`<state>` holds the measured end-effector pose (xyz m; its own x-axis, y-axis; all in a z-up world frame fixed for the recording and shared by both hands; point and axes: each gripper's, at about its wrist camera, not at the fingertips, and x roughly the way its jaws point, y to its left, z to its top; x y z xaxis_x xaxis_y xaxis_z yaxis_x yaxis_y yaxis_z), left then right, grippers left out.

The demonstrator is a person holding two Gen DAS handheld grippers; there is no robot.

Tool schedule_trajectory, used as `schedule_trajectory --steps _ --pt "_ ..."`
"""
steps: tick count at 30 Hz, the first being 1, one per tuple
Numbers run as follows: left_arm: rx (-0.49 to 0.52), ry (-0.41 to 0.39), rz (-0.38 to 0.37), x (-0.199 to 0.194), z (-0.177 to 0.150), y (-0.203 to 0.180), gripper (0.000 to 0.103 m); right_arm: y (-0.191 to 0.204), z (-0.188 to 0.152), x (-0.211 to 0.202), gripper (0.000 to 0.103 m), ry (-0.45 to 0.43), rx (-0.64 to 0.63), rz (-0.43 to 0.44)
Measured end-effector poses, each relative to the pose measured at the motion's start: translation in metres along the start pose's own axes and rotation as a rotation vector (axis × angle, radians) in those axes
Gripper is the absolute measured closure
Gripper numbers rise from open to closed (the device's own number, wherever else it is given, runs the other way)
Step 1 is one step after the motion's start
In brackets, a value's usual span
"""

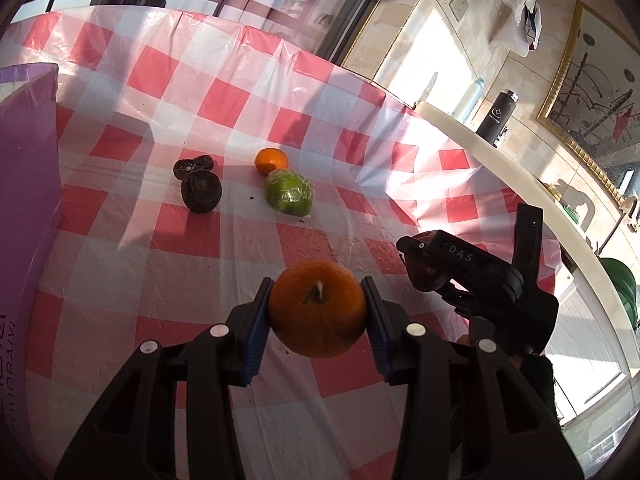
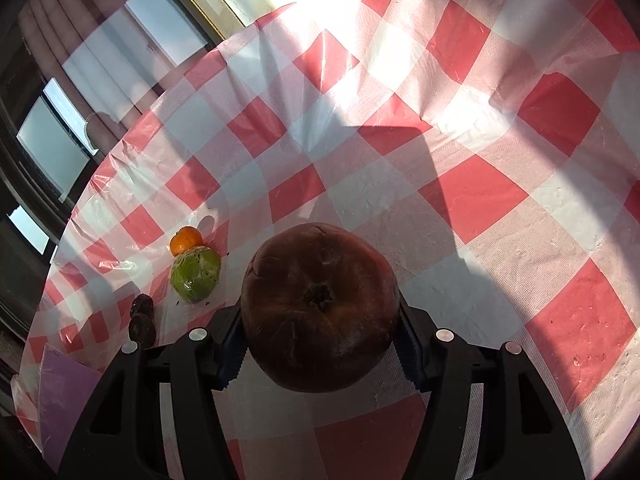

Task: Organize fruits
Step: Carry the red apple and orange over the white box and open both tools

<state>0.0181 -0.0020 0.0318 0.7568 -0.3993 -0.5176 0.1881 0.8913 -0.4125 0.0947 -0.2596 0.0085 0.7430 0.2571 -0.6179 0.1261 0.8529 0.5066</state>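
Observation:
My left gripper (image 1: pixel 318 312) is shut on an orange (image 1: pixel 318 308), held above the red-and-white checked tablecloth (image 1: pixel 200 80). My right gripper (image 2: pixel 320 344) is shut on a large dark brown-red fruit (image 2: pixel 320 308); in the left wrist view that gripper (image 1: pixel 424 268) shows at the right with the dark fruit (image 1: pixel 424 274) between its jaws. On the cloth lie a small orange (image 1: pixel 271 161) touching a green fruit wrapped in film (image 1: pixel 289 193), and two dark wrinkled fruits (image 1: pixel 198 184) to their left. The same group appears in the right wrist view: small orange (image 2: pixel 186 241), green fruit (image 2: pixel 196 274), dark fruits (image 2: pixel 142 320).
A purple box (image 1: pixel 28 200) stands at the table's left side, also seen as the purple box (image 2: pixel 64 392) at lower left. Beyond the table's far right edge a white ledge (image 1: pixel 500 152) carries a black bottle (image 1: pixel 498 114). Windows lie behind the table.

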Motion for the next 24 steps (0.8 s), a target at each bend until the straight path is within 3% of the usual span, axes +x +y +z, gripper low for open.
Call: schedule_trajectory --steps 6,13,19,24 --pt "-0.029 -0.042 -0.025 -0.028 -0.012 -0.007 0.06 -0.003 -0.008 -0.015 0.042 0.034 0.049 0.105" --pt "0.083 -0.077 -0.044 -0.108 -0.049 -0.038 0.059 0.013 -0.077 -0.092 0.042 -0.102 0.019 0.247" --pt "0.119 -0.197 -0.059 -0.174 -0.046 -0.05 0.059 0.038 -0.1 -0.118 0.042 -0.07 -0.062 0.266" --pt "0.117 -0.285 -0.017 -0.213 -0.032 -0.04 0.059 0.068 -0.106 -0.138 0.042 -0.073 -0.123 0.315"
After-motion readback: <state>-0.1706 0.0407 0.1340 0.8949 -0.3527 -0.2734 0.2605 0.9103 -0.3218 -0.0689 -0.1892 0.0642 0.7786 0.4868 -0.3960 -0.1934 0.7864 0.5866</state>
